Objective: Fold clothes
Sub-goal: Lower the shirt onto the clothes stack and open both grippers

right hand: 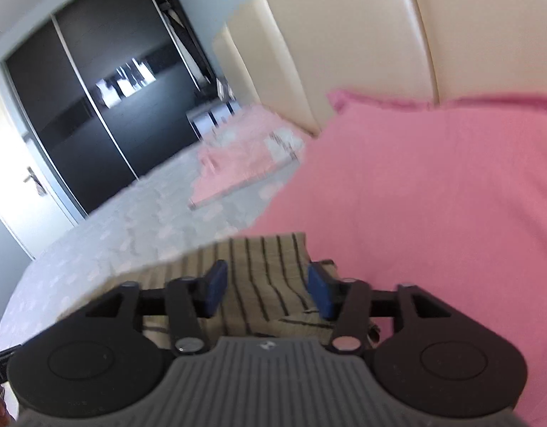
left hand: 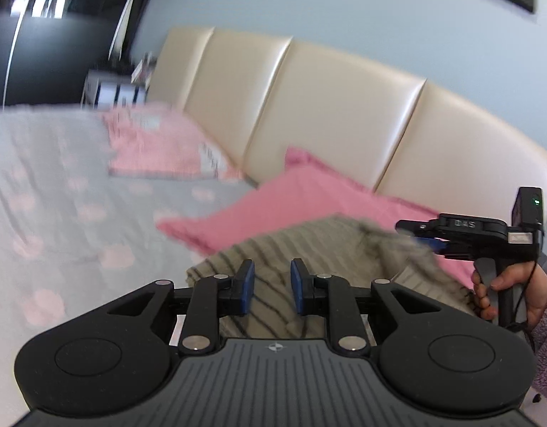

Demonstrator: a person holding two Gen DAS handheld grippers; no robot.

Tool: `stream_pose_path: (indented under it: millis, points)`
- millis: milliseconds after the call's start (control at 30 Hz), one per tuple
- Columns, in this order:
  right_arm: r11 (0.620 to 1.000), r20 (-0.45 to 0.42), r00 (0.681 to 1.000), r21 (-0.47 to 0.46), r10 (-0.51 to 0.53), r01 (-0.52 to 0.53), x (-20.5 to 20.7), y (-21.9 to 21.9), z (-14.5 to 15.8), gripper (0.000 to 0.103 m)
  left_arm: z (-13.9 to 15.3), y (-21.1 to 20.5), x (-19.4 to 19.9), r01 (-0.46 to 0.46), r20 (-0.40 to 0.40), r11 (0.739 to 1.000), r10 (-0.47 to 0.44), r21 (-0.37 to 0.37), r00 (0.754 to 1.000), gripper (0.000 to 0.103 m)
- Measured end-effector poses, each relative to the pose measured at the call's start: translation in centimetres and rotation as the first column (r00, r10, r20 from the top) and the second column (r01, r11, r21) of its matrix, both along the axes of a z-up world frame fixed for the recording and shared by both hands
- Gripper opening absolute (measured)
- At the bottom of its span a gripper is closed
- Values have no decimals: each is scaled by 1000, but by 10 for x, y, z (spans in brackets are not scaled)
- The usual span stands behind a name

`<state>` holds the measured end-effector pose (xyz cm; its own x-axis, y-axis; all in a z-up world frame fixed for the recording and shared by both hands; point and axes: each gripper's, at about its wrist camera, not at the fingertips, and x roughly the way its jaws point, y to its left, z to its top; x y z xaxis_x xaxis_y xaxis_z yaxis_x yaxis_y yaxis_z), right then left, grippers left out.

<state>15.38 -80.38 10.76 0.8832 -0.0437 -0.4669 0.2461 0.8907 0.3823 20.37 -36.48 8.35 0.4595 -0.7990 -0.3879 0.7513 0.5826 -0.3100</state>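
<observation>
A beige garment with thin dark stripes (left hand: 309, 249) lies rumpled on the bed, partly over a pink pillow (left hand: 291, 199). My left gripper (left hand: 276, 284) hovers over its near edge. The blue pads stand a narrow gap apart, and I see no cloth pinched between them. My right gripper (left hand: 425, 240) sits at the garment's right side, held by a hand (left hand: 512, 284), with blurred fabric at its tips. In the right wrist view the right gripper (right hand: 268, 288) is open wide over the striped garment (right hand: 259, 259), its pads clear of the cloth.
The bed cover (left hand: 60, 195) is grey with pink dots. A folded pink cloth (left hand: 156, 146) lies farther back. The cream padded headboard (left hand: 327, 106) runs behind the pillow (right hand: 416, 195). A dark sliding wardrobe (right hand: 95, 106) stands beyond the bed.
</observation>
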Motion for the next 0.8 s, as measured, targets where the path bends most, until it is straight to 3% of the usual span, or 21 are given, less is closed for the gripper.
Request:
stream_pose_path:
  millis: [200,300,367,400,467,633,800]
  points:
    - [976,118,991,-216,64,-37,-68,43,40,59,18,3,-84,53,200,996,-67,77,977,20]
    - [942,111,989,-331,102,-60,-99,72,37,48,11,-1,-122,70,254,989,-103,134,962,20]
    - [909,93,987,-407,132,-83,-114,88,26,49,1,-5,-136,72,254,982,-115,172,960,20]
    - [895,82,987,-436,141,-91,-118,93,18,54,-4,-7,-143,73,252,979,-120,190,960,20]
    - [890,46,989,-443,141,-106,-120,95,2,63,-15,-12,-150,65,251,973,-121,223,960,20]
    - [917,-12,993,-382,120,-116,-111,87,-33,63,-37,-24,-145,41,208,959,-102,282,973,20]
    - [921,-36,992,-366,125,-129,-105,81,-42,63,-36,-20,-143,41,192,960,-97,276,977,20]
